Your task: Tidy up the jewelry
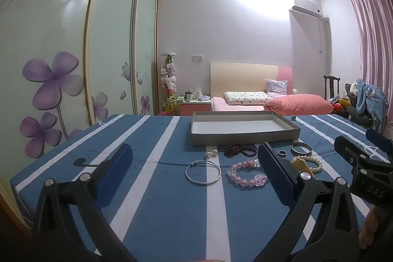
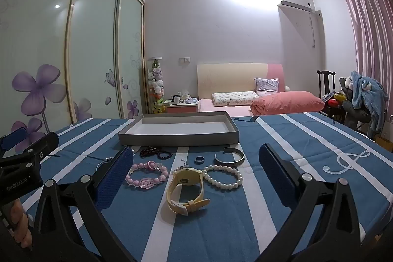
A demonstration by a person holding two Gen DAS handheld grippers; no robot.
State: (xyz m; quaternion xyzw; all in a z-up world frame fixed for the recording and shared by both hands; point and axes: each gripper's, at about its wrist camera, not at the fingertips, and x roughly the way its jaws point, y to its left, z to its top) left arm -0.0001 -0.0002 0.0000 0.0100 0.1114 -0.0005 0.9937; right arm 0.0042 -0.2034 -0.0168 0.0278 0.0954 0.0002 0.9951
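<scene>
we see the desk under a blue cloth with white stripes, filling the lower half of both views. toward its far edge sits a shallow grey tray, open on top and with nothing in it; the jewelry lies on the cloth just in front of it.

our left tool hangs over the near part of the desk with its blue pads spread wide apart and nothing between them; a silver bangle and a pink bead bracelet lie on the cloth beyond the gap. our right tool is likewise held wide open and holds nothing, with a cream watch lying on its side in front of it.

just right of the watch, and touching it, is a white pearl bracelet. behind that, near the tray, lies an open silver cuff, and beside it a small dark ring. a dark red bead string is bunched up close to the tray's front wall, and left of it, seen from the left wrist, two small pearl pieces lie next to each other.
</scene>
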